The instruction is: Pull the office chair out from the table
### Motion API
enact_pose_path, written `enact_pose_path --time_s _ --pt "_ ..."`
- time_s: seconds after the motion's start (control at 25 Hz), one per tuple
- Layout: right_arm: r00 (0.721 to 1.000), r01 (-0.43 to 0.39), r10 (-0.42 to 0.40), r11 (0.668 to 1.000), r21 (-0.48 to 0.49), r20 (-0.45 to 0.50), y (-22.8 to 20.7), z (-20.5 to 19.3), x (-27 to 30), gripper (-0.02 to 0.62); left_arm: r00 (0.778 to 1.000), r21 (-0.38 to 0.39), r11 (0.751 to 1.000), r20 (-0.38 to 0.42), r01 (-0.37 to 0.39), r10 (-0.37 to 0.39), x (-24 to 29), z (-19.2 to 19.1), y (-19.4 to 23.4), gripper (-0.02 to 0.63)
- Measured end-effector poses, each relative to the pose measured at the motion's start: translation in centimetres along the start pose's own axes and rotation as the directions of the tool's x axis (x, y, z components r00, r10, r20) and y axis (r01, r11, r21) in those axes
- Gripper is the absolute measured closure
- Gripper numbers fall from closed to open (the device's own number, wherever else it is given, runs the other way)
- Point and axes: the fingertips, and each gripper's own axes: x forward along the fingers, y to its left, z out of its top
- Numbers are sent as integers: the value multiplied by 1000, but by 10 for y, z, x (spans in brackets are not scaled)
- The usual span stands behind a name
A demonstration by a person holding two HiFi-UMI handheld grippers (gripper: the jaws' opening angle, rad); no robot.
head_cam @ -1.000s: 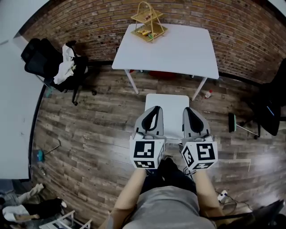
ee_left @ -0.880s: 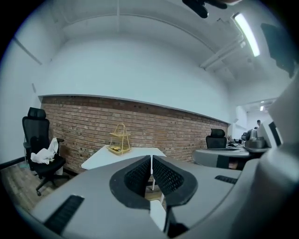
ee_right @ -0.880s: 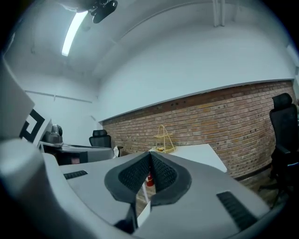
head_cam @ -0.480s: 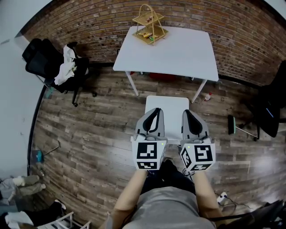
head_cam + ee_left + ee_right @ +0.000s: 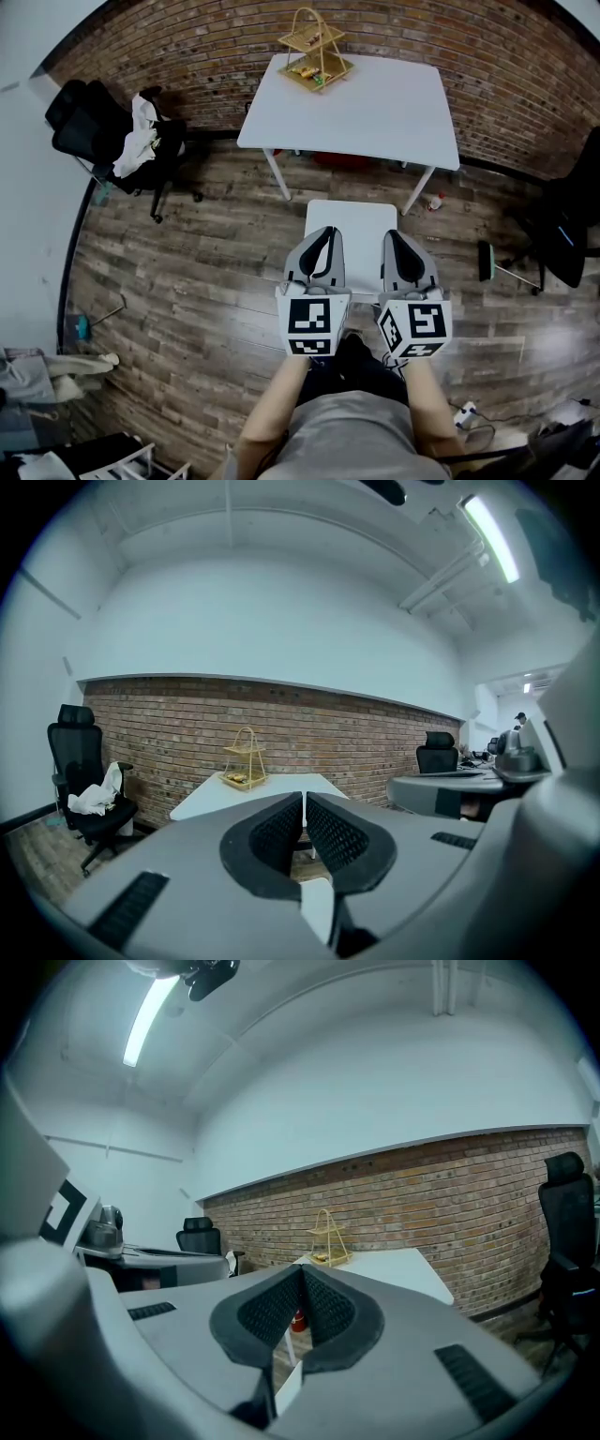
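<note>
My left gripper (image 5: 325, 231) and right gripper (image 5: 395, 233) are held side by side at mid-frame, both shut with nothing between the jaws. Beneath and just beyond them is a white square seat-like surface (image 5: 352, 217), close to the near edge of the white table (image 5: 375, 108). The same white surface shows below the shut jaws of the left gripper (image 5: 305, 801) and of the right gripper (image 5: 302, 1273). A black office chair (image 5: 89, 127) with a white cloth on it stands at the left, away from the table, and also appears as the chair (image 5: 80, 780).
A yellow wire basket (image 5: 312, 47) stands on the table's far left corner. A brick wall (image 5: 169, 56) runs behind the table. Another black chair (image 5: 567, 225) is at the right edge. A small bottle (image 5: 435, 199) lies by a table leg. Wood floor (image 5: 187, 281) spreads to the left.
Both grippers have stayed in place and shut. Light cloth or clutter at the bottom left corner of the head view has shifted.
</note>
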Motion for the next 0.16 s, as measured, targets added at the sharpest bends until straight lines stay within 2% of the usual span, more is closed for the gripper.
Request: enact_pose_path --time_s 0.16 --pt "1000 4 -4 1000 2 -6 0 0 2 581 1000 8 1000 -6 -7 7 2 0 3 583"
